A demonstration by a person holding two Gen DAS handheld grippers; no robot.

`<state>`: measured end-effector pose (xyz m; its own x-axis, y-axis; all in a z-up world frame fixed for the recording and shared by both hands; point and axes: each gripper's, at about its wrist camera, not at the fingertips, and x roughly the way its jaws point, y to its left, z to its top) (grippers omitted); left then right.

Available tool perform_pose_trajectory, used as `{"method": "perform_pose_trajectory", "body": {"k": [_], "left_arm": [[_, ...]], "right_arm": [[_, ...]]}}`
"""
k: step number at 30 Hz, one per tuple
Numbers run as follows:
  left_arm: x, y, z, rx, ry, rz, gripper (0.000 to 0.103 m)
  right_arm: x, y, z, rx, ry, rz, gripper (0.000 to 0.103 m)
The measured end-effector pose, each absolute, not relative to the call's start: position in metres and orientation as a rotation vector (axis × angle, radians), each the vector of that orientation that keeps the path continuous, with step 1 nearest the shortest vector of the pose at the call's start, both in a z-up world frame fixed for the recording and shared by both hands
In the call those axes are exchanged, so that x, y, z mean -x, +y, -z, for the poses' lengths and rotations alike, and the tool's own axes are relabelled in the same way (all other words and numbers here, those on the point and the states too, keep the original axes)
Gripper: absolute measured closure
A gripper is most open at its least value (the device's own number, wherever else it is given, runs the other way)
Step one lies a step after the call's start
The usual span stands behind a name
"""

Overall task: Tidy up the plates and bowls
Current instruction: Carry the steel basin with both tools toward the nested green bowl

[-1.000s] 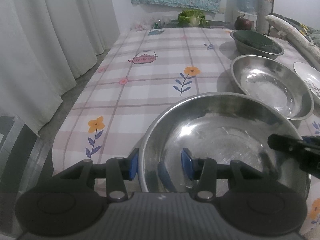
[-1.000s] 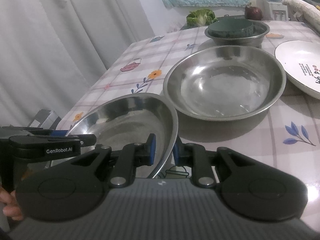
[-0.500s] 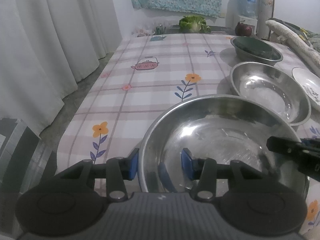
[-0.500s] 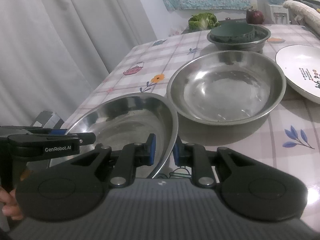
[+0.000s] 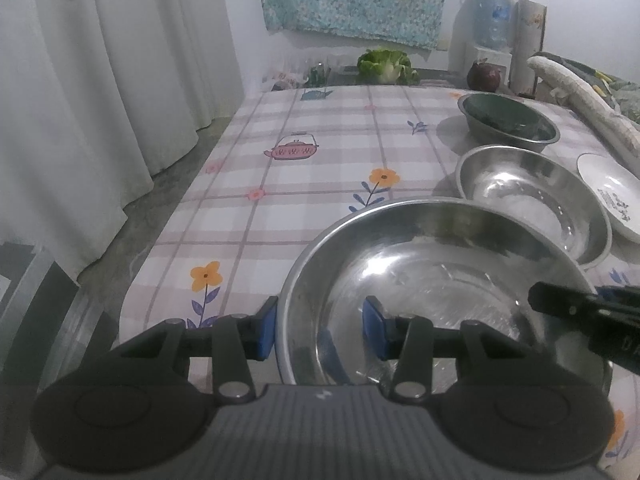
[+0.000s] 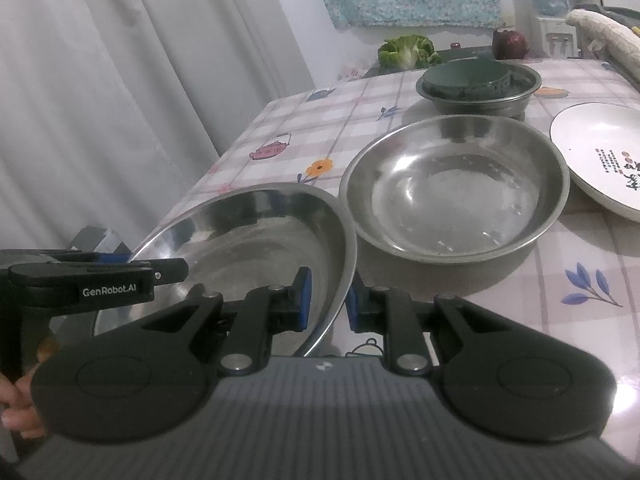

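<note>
change since 1 s ago: both views sit higher and further back than 1 s ago; the held bowl looks raised off the worktop (image 5: 320, 152), and the second steel bowl now lies lower in each view.
large steel bowl (image 5: 440, 280): held at 2 places on its rim, nearest the cameras, just short of the second steel bowl (image 6: 452, 188); whether it touches the cloth i cannot tell.
left gripper (image 5: 320, 326): pads straddle the near rim with a gap showing, so a firm pinch is not clear.
right gripper (image 6: 326, 300): narrow, closed on the bowl's right rim.
white plate (image 6: 600, 156): on the worktop, beside the second bowl.
small steel bowl (image 6: 480, 84): at the far end, dark dish inside.
meaning: probably a lift in progress, to nest the bowls.
</note>
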<state>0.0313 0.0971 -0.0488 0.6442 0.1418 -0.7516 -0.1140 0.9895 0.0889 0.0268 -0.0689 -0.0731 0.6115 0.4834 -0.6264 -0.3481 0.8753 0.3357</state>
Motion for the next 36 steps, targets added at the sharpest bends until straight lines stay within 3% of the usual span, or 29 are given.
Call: {"method": "perform_pose_trajectory", "body": {"k": [36], "left_arm": [[-0.074, 0.031, 0.023, -0.07, 0.793, -0.028, 0.058]], "right_arm": [[-0.038, -0.133, 0.046, -0.248, 0.698, -0.357, 0.084]]}}
